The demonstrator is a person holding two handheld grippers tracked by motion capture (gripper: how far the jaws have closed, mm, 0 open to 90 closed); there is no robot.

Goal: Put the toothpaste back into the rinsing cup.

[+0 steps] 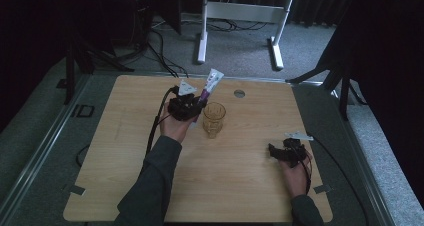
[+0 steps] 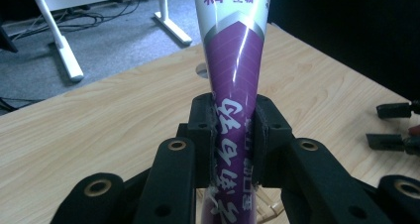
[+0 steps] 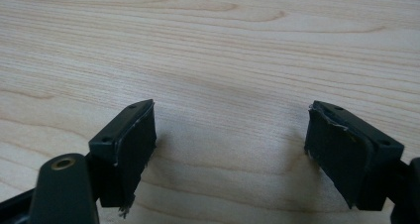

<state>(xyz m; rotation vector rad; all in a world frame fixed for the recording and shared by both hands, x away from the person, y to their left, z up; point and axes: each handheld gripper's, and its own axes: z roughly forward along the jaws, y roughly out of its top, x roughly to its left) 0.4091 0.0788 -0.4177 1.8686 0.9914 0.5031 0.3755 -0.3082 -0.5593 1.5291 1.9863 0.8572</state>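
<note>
Purple and white, the toothpaste tube stands pinched between the pads of my left tongs, which are clamped on its lower half. Its broad crimped end rises up and away from the tongs, and its cap end runs down out of sight behind the jaws. In the high view the tube leans up and away from me, just beside the amber glass cup, which stands on the wooden table touching nothing I can make out.

My worry is the grip itself. A tube is soft and slick; I judge that if I tilt it further, it could slide through the pads or swing round in them. Squeezing harder could dent it or force paste out at the cap, if that is loose. The cup is the other risk: it looks light and tall, and with my left tongs so near its rim, a careless swing of the tube's lower end could knock it over or push it across the table.

My right tongs rest well apart from the cup, jaws spread wide over bare wood with nothing between them, near the table's right edge.
</note>
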